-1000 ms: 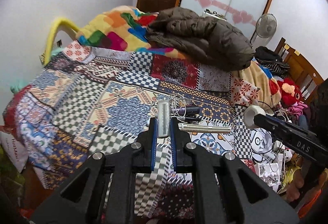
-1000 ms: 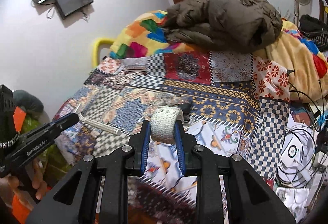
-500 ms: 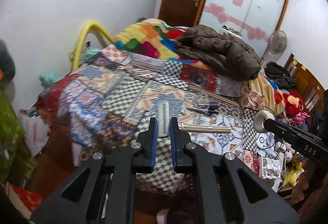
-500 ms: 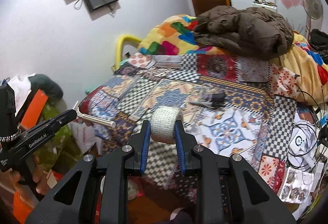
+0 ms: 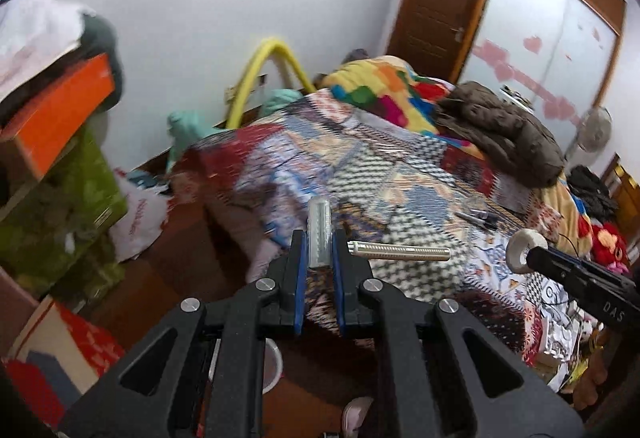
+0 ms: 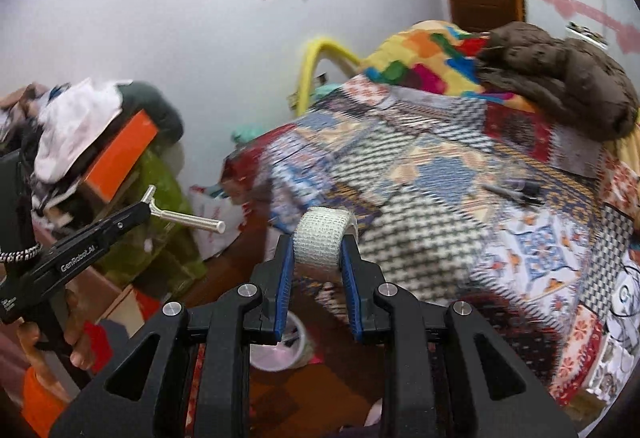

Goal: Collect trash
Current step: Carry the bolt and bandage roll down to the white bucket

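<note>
My left gripper [image 5: 320, 250] is shut on a silver T-shaped metal razor [image 5: 320, 234], whose ribbed handle [image 5: 400, 251] sticks out to the right. It also shows in the right wrist view [image 6: 188, 215] at the left. My right gripper [image 6: 322, 258] is shut on a white roll of gauze bandage [image 6: 322, 240], which also shows in the left wrist view [image 5: 520, 250] at the right. Both grippers are held off the foot of the bed [image 5: 400, 177], above the floor. A pale round bin [image 6: 280, 350] sits on the floor below the right gripper, mostly hidden by it.
The patchwork bed [image 6: 440, 165] carries a brown jacket [image 5: 500, 129], a colourful blanket [image 5: 380, 89] and a black pen-like item [image 6: 516, 189]. Stacked boxes, orange [image 5: 56, 109] and green [image 5: 52, 205], stand at the left. A white plastic bag [image 5: 136, 217] lies on the floor. Cables [image 5: 560, 318] lie at the right.
Both grippers have pulled back from the bed and swung left with their loads still held. The floor, the boxes and the bin have come into view.
</note>
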The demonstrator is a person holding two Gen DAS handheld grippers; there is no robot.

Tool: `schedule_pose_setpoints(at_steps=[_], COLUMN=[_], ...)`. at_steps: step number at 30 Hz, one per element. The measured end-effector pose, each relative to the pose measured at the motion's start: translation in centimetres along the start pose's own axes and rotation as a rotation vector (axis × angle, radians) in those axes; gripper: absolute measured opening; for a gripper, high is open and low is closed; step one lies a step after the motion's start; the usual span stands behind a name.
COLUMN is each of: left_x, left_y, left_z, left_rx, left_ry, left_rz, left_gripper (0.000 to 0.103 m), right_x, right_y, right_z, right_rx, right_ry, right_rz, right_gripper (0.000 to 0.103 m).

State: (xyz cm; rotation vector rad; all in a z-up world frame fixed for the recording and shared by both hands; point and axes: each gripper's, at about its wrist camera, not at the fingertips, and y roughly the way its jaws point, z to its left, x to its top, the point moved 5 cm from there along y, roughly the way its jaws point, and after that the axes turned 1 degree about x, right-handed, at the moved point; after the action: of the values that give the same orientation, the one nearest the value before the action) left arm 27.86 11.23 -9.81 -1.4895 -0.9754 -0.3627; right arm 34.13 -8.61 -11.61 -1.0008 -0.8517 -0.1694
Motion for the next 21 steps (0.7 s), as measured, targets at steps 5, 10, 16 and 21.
schedule_pose_setpoints(at_steps=[5,10,16,21], left_x=[-1.7,-4.1,-7.7,-11.5], left_y=[-0.8,-1.0,0.8,3.8], left_z=[4.8,9.0,13.2,15.9], left_rx=[0.065,0.147,0.199,0.215], left_ry=[-0.036,-0.047,-0.102,-0.166], left_rz=[0.02,0.046,0.118,0.222], left_gripper=[0.011,0.011,0.011,0.011], right_x=[-1.5,-3.4,-6.1,-8.7], right_y=[2.5,5.4,9.1,12.7], right_z=[4.2,7.6,10.6,12.7], right_rx=[0.048,0.083,0.119,0.125], right_ry=[-0.054,-0.091,-0.125,-0.171], right_rz=[0.049,0.116,0.23,0.338], right_gripper=[0.022,0.022,0.022,0.022])
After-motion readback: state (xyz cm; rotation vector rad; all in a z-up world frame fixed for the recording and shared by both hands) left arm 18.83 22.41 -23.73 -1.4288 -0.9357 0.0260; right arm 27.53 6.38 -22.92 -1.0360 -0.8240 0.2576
